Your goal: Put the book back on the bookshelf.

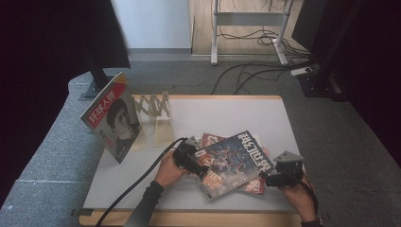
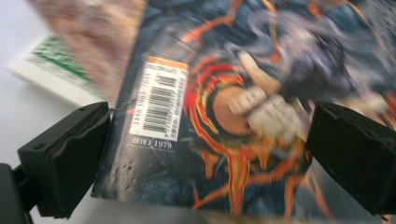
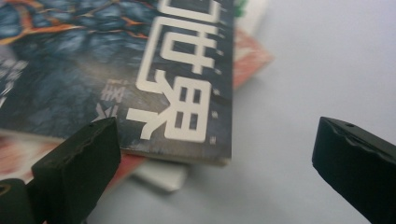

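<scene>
Overhead, a dark blue magazine (image 1: pixel 232 163) topped a pile on the white table (image 1: pixel 227 113), with the left gripper (image 1: pixel 189 158) and right gripper (image 1: pixel 279 177) at its opposite edges. Behind it, a red-titled portrait magazine (image 1: pixel 112 120) leaned beside a wooden rack (image 1: pixel 153 111). From the left gripper view, jaws stood apart astride the magazine's barcode label (image 2: pixel 161 100). From the right gripper view, jaws gaped beside its large white characters (image 3: pixel 180 70).

The blue magazine (image 1: pixel 234 163) hides most of the magazines (image 1: pixel 208 139) beneath it.
</scene>
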### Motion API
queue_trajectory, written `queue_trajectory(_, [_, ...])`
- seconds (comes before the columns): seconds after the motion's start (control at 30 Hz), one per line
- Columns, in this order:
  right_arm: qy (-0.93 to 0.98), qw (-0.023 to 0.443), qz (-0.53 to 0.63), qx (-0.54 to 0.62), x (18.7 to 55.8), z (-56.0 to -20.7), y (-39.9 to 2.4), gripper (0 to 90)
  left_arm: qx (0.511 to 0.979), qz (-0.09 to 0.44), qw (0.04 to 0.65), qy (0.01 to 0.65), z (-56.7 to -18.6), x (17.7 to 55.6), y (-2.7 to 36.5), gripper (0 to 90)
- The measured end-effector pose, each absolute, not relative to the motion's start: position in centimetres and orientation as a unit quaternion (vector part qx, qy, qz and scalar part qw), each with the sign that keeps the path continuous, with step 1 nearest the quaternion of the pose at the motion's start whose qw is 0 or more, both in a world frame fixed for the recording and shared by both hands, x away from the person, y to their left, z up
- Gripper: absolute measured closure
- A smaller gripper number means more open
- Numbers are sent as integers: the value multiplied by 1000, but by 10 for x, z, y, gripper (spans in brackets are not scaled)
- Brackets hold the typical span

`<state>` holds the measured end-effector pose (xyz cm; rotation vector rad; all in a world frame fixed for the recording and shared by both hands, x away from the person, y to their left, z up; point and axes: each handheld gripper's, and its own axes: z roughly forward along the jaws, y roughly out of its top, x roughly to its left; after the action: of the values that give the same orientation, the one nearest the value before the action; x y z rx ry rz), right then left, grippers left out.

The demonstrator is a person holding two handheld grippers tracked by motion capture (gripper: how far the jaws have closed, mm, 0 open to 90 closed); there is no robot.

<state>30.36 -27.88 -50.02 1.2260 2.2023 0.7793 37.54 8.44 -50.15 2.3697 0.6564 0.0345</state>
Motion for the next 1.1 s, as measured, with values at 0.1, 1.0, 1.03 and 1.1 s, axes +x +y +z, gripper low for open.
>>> queue_trajectory(0.1, [796,242,291,472,320,-501,-287,12,911,36,329,246,-499,366,80,2])
queue_trajectory(1.0, [795,181,334,473,310,-491,-287,52,909,33,354,219,-495,359,136,668])
queue_trajectory(1.03, [795,174,335,474,309,-492,-287,52,911,36,349,218,-494,358,135,672])
queue_trajectory(1.1, [795,171,335,476,309,-492,-288,52,912,38,346,217,-494,359,135,673])
